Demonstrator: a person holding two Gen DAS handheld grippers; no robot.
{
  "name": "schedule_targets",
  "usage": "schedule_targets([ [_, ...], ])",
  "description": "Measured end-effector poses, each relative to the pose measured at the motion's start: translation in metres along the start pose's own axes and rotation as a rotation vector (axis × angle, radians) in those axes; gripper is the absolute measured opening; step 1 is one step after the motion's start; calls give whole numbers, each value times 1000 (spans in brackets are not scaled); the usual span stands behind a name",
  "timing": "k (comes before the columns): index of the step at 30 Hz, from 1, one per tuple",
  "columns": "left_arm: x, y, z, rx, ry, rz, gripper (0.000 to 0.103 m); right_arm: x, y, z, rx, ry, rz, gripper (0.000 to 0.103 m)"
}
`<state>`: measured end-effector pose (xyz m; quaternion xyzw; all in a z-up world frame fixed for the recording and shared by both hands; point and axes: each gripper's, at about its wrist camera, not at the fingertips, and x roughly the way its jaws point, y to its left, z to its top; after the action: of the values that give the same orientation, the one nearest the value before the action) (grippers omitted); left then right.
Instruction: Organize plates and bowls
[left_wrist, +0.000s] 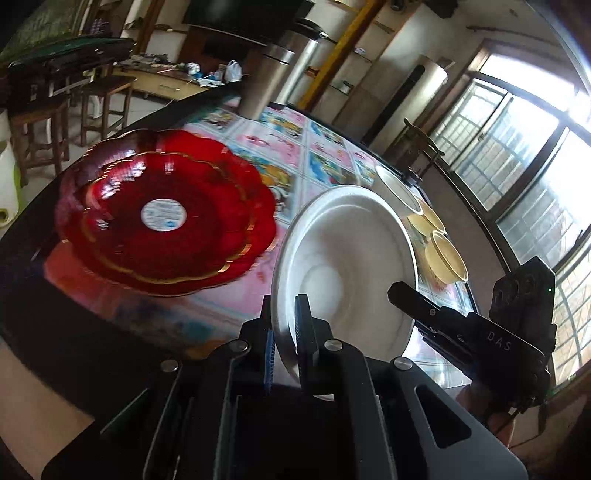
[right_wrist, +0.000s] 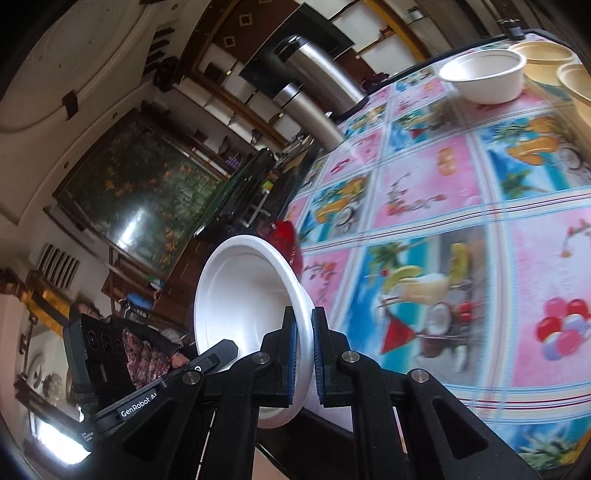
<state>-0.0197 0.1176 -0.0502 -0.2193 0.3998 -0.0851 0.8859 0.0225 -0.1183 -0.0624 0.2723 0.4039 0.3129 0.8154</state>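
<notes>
Now table (right_wrist: 461, 206) with picture cloth lies ahead of both grippers. Red plate (left_wrist: 166, 210) ahead-left of left gripper (left_wrist: 284, 332). White plate (left_wrist: 343, 266) held off table: left gripper clamped on rim, right gripper (right_wrist: 304, 354) clamped on rim too. White bowl (right_wrist: 484, 75), beige bowls (left_wrist: 441, 251) far ahead. Risk: thin rim bends or slips if grippers pull apart.

Left cam sits on the left gripper (left_wrist: 284, 332), v. close, tilted, looking across the table (left_wrist: 325, 158). Right cam sits on the right gripper (right_wrist: 303, 354), tilted too. Both see the white plate (left_wrist: 343, 266) & table.
</notes>
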Motion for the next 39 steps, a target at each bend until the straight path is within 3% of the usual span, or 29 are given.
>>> schedule_targets([
  [12, -42, 57, 22, -116, -139, 53, 8, 71, 52, 14, -1, 110, 72, 10],
  [23, -32, 87, 37, -169, -146, 38, 8, 107, 60, 14, 8, 142, 44, 11],
  [31, -7, 108, 43, -218, -89, 61, 8, 141, 57, 17, 41, 179, -27, 11],
  [35, -2, 114, 42, -242, -61, 42, 8, 148, 58, 15, 11, 181, -63, 10],
  [39, -6, 119, 46, -238, -82, 69, 9, 150, 65, 14, -54, 160, -117, 11],
])
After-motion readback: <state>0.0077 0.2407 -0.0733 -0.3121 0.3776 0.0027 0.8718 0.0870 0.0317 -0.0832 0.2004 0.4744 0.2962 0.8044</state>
